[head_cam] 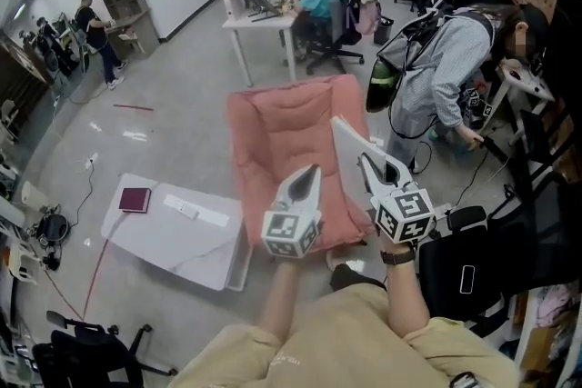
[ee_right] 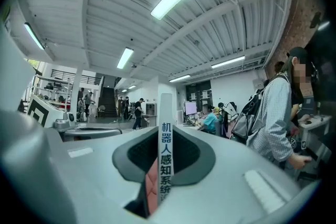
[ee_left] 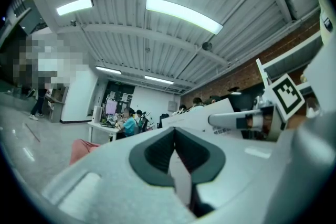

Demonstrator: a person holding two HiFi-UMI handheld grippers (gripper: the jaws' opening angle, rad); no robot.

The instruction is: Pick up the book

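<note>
Head view, counted: two books, two grippers. Grips white book (head_cam: 346,145) upright at its spine with right gripper (head_cam: 366,161), fingers clamped on it, above pink floor chair (head_cam: 282,136). Leaves maroon book (head_cam: 135,200) flat on white low table (head_cam: 191,252), at 9 o'clock of the grippers. Holds fingers of left gripper (head_cam: 313,170) together, empty.

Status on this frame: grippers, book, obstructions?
Right gripper shut on white book, spine upright. Left gripper shut, empty. Book in the air over pink chair, nothing blocking.
</note>
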